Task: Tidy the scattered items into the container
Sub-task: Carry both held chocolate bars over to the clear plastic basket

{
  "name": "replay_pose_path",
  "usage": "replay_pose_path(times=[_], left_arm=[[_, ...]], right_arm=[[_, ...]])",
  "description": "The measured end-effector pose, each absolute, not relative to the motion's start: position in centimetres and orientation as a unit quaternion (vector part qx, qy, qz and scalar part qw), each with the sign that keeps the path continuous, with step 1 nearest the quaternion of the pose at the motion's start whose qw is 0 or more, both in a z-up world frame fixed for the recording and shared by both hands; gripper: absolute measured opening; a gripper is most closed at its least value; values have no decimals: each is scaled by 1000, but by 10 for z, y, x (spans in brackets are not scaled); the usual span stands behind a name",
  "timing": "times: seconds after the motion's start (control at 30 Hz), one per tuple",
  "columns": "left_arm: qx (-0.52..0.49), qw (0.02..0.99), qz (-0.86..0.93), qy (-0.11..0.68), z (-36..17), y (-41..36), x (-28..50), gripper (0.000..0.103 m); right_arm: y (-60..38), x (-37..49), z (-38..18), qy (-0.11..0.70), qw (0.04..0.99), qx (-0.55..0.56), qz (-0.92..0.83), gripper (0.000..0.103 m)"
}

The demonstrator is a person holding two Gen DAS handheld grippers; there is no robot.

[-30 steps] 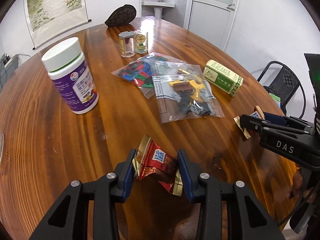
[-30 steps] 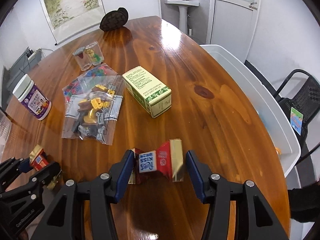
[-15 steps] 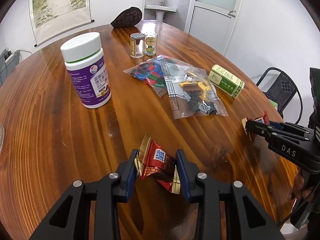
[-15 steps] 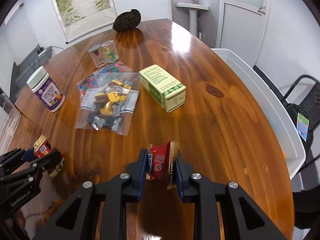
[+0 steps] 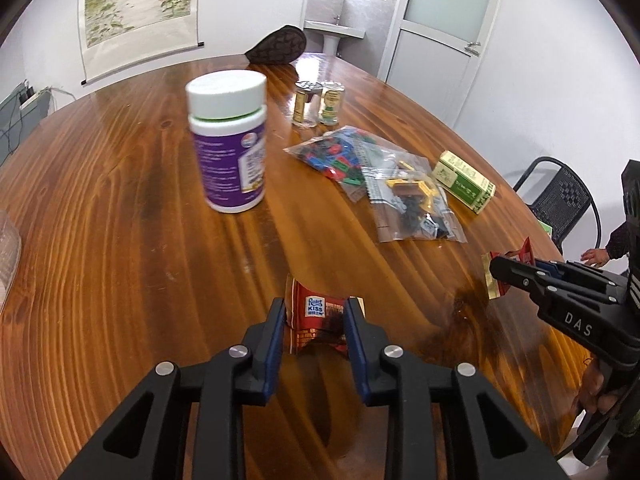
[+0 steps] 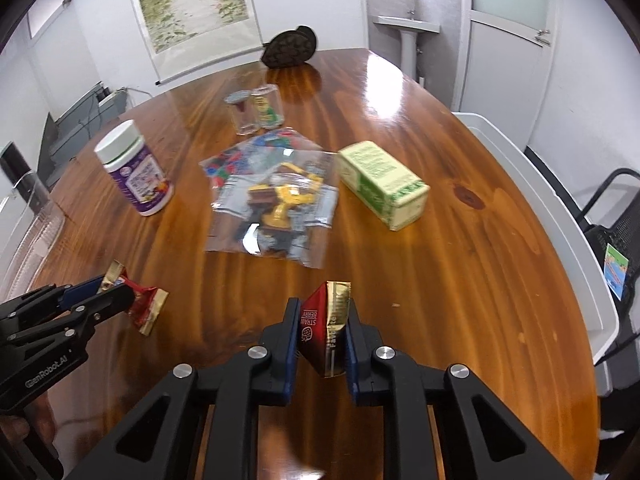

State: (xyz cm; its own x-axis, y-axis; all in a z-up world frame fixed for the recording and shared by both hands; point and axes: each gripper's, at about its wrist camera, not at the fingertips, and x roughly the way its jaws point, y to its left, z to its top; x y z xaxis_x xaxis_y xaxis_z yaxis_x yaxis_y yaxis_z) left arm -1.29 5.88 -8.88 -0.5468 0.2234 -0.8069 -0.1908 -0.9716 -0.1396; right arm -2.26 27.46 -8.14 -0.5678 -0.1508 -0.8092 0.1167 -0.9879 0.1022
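Note:
A red-brown chocolate wrapper [image 5: 310,320] with gold ends sits between the blue pads of my left gripper [image 5: 316,306]. Its jaws are closing and both pads press on the wrapper. The right wrist view shows that left gripper [image 6: 118,294] low at the left, with its wrapper [image 6: 146,308] sticking out. My right gripper [image 6: 323,308] pinches a red and gold strawberry wrapper [image 6: 324,328] standing on edge, and its jaws are still closing. In the left wrist view the right gripper [image 5: 498,266] is at the right edge. A white bin [image 6: 560,240] runs along the table's right side.
On the wooden table stand a purple-labelled bottle [image 5: 232,152], two small clear jars [image 5: 318,104], two bags of toy bricks [image 5: 412,204], a green box [image 5: 464,182] and a dark object [image 5: 276,46] at the far end. A black chair [image 5: 560,200] is beyond the right edge.
Both grippers have narrowed onto their wrappers. The right wrapper was squeezed from lying flat into a narrow upright fold. Both hands have shifted, so the bottle now looks nearer in the left view.

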Motion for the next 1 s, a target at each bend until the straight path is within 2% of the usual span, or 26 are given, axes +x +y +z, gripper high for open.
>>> replay_pose_path(times=[0.37,0.43,0.47,0.5,0.57,1.0], left_arm=[[-454,121,882,-29,-88,39,-5,27],[-453,131,881,-46,-88,32,-3,35],[-452,137,880,-56,-87,29,-3,49],[-452,140,879,-57,-88,28,-3,58],[-454,146,878,-51,-88,30,-4,61],[-467,144,872,15,-98,66,-19,60]], right_arm=[[230,-23,-73,9,117,449,-886,19],[226,-21,-73,5,123,450,-884,19],[224,-19,-73,7,125,450,-884,19],[223,-17,-73,9,127,451,-883,19],[220,-15,-74,11,130,454,-882,19],[223,-9,-73,19,118,459,-881,19]])
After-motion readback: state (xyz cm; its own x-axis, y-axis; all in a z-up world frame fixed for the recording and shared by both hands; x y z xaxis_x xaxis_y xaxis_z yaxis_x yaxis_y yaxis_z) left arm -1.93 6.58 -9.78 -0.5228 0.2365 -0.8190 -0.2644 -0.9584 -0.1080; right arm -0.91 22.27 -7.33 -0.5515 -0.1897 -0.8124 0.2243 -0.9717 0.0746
